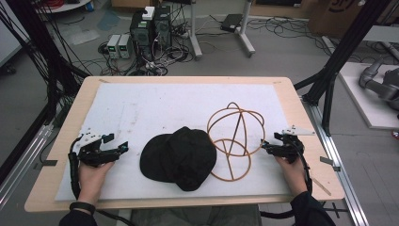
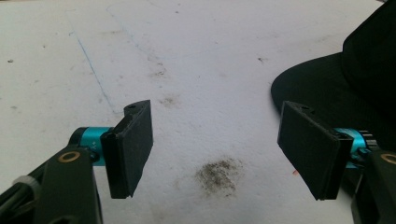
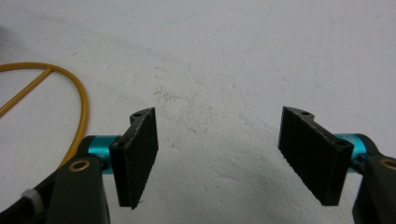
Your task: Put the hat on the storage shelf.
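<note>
A black cap (image 1: 181,157) lies on the white mat (image 1: 141,108) near the front middle of the table. Just right of it stands an orange wire cap frame (image 1: 234,140), a dome of thin hoops on a ring base. My left gripper (image 1: 123,148) rests at the mat's left side, open, apart from the cap's brim. In the left gripper view the cap (image 2: 345,84) sits at the right, beyond the open gripper (image 2: 217,149). My right gripper (image 1: 265,147) is open just right of the frame. The wire frame (image 3: 70,93) curves at the left of the open right gripper (image 3: 219,156).
The mat covers a wooden table (image 1: 291,94) with bare edges all round. A dark smudge (image 2: 219,173) marks the mat between the left jaws. Computers and cables (image 1: 150,33) sit on the floor beyond the far edge. Black frame posts (image 1: 339,52) rise at both sides.
</note>
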The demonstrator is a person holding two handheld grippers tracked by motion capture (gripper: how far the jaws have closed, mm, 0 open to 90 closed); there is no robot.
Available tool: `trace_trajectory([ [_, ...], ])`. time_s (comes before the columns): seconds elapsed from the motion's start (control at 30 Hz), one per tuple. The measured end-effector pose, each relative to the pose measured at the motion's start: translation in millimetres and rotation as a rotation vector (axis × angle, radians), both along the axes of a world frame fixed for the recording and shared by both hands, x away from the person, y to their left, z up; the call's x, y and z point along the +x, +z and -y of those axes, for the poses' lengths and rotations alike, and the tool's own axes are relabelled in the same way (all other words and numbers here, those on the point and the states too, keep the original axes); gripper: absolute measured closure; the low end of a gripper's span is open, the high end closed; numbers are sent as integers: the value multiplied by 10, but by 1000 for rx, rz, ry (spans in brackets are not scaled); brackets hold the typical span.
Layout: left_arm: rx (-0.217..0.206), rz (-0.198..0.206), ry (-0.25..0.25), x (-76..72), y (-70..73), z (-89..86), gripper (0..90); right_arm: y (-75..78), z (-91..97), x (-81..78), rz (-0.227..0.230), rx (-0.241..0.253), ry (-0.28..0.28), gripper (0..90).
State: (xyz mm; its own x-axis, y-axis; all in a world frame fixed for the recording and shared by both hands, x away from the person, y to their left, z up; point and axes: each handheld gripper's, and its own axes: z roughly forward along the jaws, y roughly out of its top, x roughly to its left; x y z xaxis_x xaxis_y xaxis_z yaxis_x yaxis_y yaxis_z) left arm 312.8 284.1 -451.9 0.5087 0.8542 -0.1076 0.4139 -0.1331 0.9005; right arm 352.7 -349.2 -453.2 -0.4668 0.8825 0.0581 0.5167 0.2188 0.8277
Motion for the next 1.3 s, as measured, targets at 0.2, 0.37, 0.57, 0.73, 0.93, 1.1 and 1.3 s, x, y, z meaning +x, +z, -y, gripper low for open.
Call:
trace_trajectory([
  [0.2,0,10,-9,-10,2,0,271,7,19,-13,17,15,-5,277],
  [0.37,12,19,-19,-19,3,15,269,43,39,-59,32,43,-12,276],
  [0.57,11,28,-24,-27,4,13,262,156,86,-228,106,109,-8,272],
  [0.73,18,32,-27,-31,3,27,260,246,64,-429,146,155,52,269],
  [0.93,5,16,-14,-15,2,12,261,415,-64,-710,201,253,189,269],
  [1.1,2,13,-10,-13,2,6,261,542,-245,-932,199,247,274,269],
  [1.3,7,23,-12,-26,3,15,261,560,-358,-1163,174,247,328,269],
])
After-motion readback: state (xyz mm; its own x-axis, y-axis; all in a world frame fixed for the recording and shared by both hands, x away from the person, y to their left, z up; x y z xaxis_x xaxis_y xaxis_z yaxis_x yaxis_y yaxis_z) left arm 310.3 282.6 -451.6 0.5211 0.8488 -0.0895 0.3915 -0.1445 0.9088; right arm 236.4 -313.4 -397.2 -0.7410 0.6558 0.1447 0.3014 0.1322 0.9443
